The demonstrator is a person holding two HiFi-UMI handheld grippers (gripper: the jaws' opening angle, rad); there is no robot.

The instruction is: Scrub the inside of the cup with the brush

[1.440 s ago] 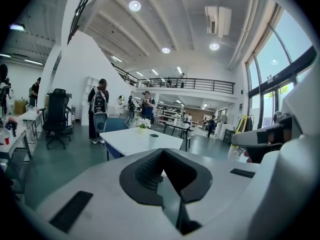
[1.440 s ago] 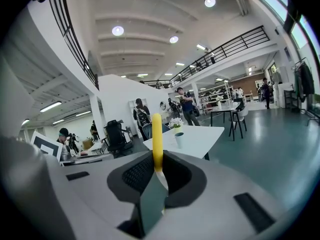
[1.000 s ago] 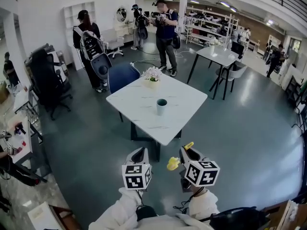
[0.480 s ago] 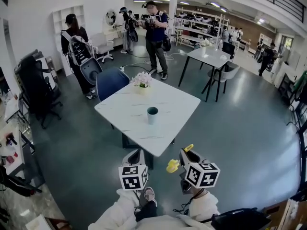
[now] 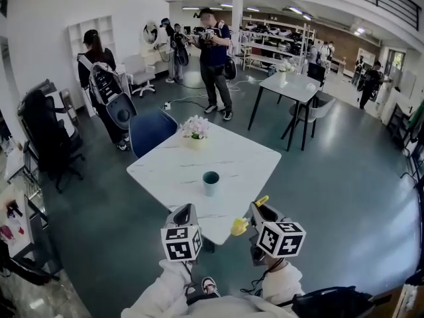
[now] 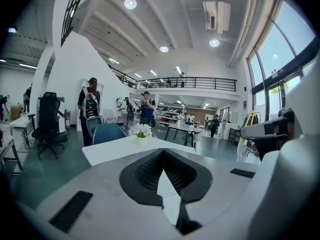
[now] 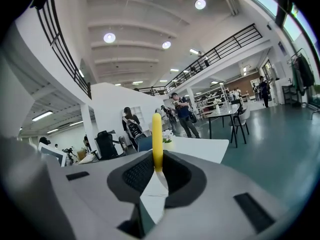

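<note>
A dark teal cup (image 5: pixel 211 183) stands upright near the middle of the white square table (image 5: pixel 246 159), a short way beyond both grippers. My left gripper (image 5: pixel 185 209) hovers over the table's near edge. Its jaws are shut with nothing between them (image 6: pixel 161 153). My right gripper (image 5: pixel 257 208) is level with it on the right, shut on the yellow brush (image 5: pixel 238 227). The brush handle (image 7: pixel 157 136) sticks up out of the closed jaws (image 7: pixel 157 159). In the left gripper view the cup is hidden behind the gripper body.
A small pot of white flowers (image 5: pixel 195 130) sits at the table's far corner, with a blue chair (image 5: pixel 150 128) behind it. Several people stand at the back (image 5: pixel 212 52). A black office chair (image 5: pixel 41 130) is at the left and a second table (image 5: pixel 290 85) at the back right.
The table and cup have drawn closer in the head view, so the grippers now reach the table's near edge. Both grippers keep their pose and stay shut.
</note>
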